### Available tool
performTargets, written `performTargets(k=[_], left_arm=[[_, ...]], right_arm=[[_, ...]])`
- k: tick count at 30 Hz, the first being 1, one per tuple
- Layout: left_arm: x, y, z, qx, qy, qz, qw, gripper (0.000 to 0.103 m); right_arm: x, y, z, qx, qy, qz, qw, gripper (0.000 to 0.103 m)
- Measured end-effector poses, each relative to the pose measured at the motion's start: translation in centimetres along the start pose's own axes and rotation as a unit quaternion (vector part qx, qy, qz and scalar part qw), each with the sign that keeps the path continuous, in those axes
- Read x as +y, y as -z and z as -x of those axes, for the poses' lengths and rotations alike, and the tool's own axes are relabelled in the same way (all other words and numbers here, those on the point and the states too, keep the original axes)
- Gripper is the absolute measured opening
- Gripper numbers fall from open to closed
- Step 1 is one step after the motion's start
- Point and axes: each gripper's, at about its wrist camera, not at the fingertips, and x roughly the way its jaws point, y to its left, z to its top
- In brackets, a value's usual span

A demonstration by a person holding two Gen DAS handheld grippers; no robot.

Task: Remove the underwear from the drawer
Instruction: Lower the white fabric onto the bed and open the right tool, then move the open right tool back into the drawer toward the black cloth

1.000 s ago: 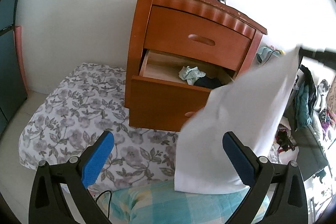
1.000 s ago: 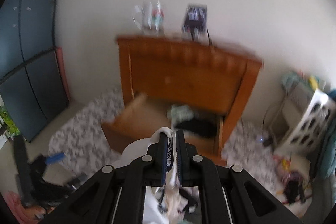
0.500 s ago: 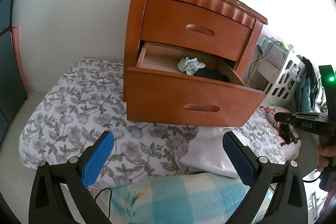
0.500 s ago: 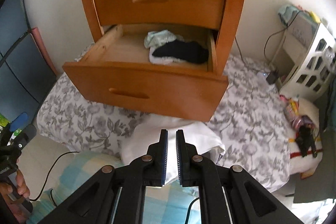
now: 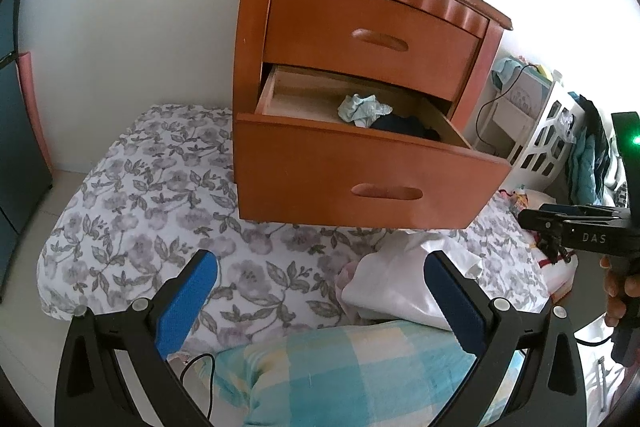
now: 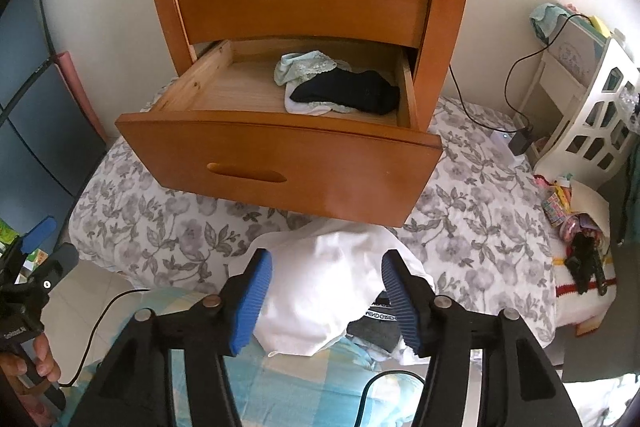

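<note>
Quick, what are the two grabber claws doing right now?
Left gripper: open, holding nothing.
Right gripper: open, holding nothing, above the white garment.

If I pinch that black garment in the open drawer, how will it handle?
The black garment lies crumpled, so it will likely be floppy and droop from the right gripper. It looks thin, probably light. It overlaps a white piece beside the pale green underwear, so those may drag along.

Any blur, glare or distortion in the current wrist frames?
Left wrist: sharp, no motion blur; fisheye bows the nightstand; right side around the white basket blown out by daylight. Right wrist: also sharp; drawer front curves, dark corners; clothes inside evenly lit.
</note>
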Motion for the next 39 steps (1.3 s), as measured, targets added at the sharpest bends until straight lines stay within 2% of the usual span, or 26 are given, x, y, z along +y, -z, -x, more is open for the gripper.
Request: performTargets(k=[7,12,20,28,31,35,39], left_arm=[[0.0,0.0,-0.5,0.006,-0.006,0.000,1.0000,0.103],[-0.1,0.1,-0.9,0.011,-0.011,-0.002,0.9999,0.103],[-0.6,0.5,-1.7,0.025,-0.017,-0.018,0.9994,0.103],[-0.7,0.0,-1.5,-0.002,-0.004,-0.021,0.9998,0.103],[-0.9,-0.2,-1.9,-0.009,0.000,-0.023,0.9997,0.103],[-1.0,-0.4,-2.9,-0.003,0.002,-0.027,0.9996,0.103],[-1.0,-0.5,-3.8,-0.002,0.001,-0.030,0.9995,0.103]], right_arm=[[-0.2,0.1,-0.3,0.000,-0.001,-0.006,1.000,0.085],[-0.8,0.3,-0.6,-0.001,0.005,-0.016,1.000,0.103],[-1.5,0.6,-1.1,0.003,0.010,-0.024,1.000,0.103],[-2.0,0.3,-0.9,-0.010,-0.002,-0.032,0.999,0.103],[-2.1,-0.1,-0.6,-0.029,0.000,-0.028,0.999,0.103],[-2.3,-1.1,0.4,-0.074,0.015,-0.027,0.997,0.103],[-2.1,-2.3,0.9,-0.097,0.012,-0.019,0.995,0.103]])
